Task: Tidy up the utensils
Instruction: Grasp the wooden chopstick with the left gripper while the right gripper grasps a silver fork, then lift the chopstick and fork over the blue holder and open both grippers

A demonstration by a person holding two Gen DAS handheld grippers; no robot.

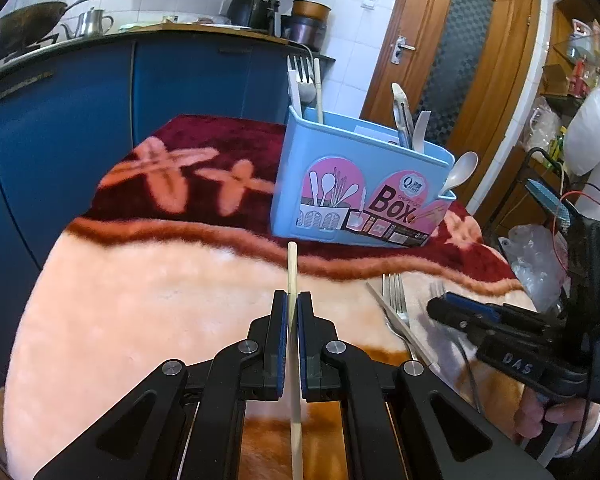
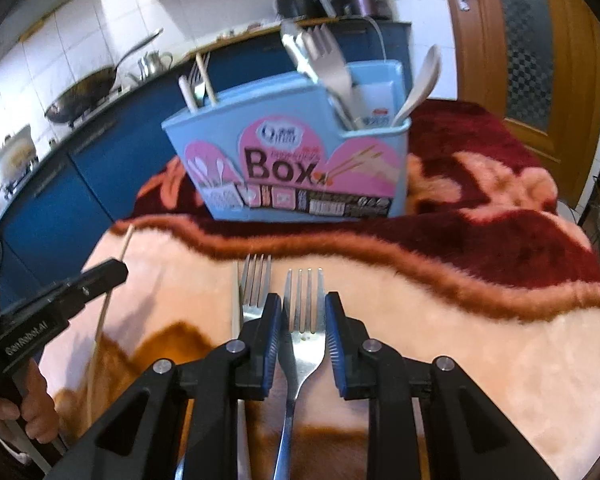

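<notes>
My left gripper (image 1: 293,300) is shut on a pale wooden chopstick (image 1: 292,268), which runs straight out between its pads and points toward the blue utensil box (image 1: 340,184). It also shows at the left of the right wrist view as the left gripper (image 2: 116,270). My right gripper (image 2: 303,300) is lowered over a steel fork (image 2: 304,320) lying on the blanket. The fork's head sits between the pads, which stand very close on both sides with a thin gap on the left. A second fork (image 2: 256,280) lies just to its left. The box (image 2: 284,168) holds forks, spoons and chopsticks upright.
A plush pink, orange and dark red blanket (image 1: 160,300) covers the table. A pale thin stick (image 2: 234,312) lies beside the second fork. Blue kitchen cabinets (image 1: 80,120) with a wok stand behind, a wooden door (image 1: 460,60) at the back right, and a rack with bags (image 1: 540,248) at the right.
</notes>
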